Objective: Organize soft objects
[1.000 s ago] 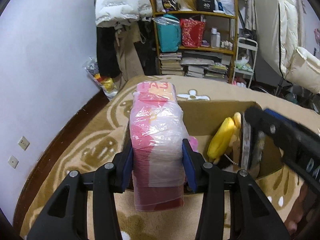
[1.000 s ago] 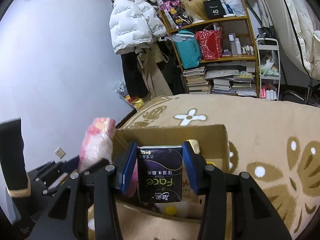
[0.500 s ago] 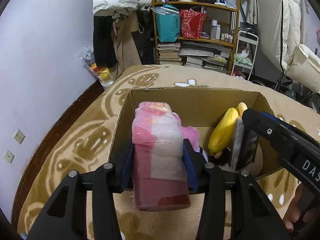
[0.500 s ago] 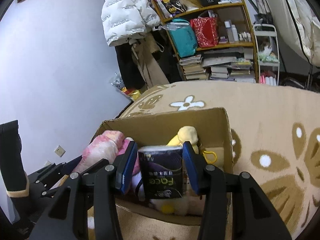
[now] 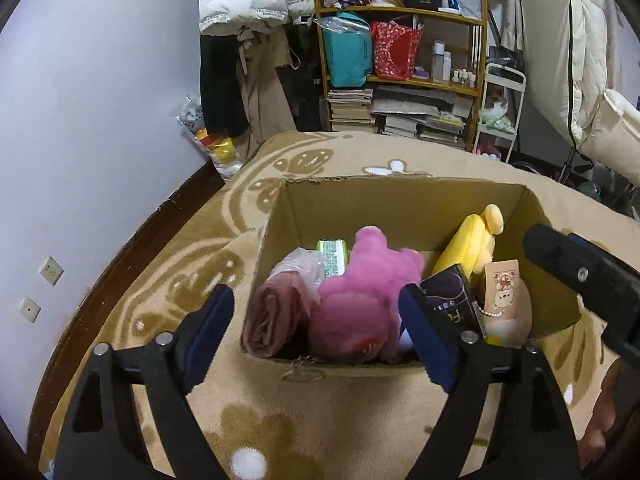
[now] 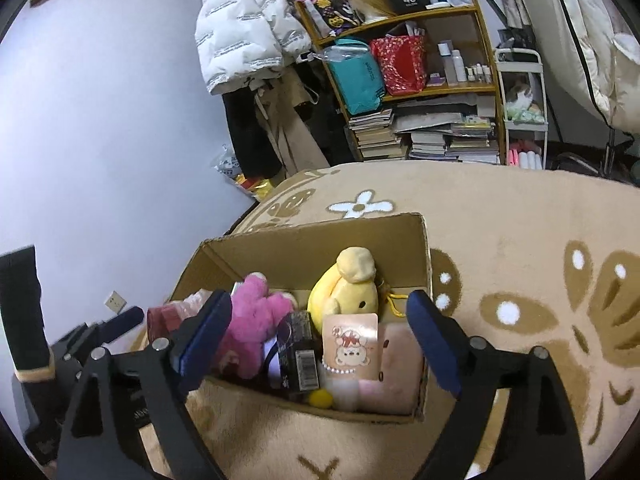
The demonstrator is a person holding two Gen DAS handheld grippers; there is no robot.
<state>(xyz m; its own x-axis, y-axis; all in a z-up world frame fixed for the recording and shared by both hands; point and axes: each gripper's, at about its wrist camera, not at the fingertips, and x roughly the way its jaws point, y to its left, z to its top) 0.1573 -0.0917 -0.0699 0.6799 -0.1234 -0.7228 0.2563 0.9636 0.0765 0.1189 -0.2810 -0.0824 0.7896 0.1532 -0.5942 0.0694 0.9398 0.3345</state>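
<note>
Both handheld grippers, the left gripper (image 5: 316,336) and the right gripper (image 6: 320,338), are black frames with silver screws. Their fingers (image 5: 210,330) carry dark blue pads. A black sleeve (image 6: 20,312) ends in a tan-banded cuff.

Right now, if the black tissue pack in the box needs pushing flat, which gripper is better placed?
Probably the right gripper: the tissue pack sits between its opening fingers. The left gripper frames the pink plush instead.
</note>
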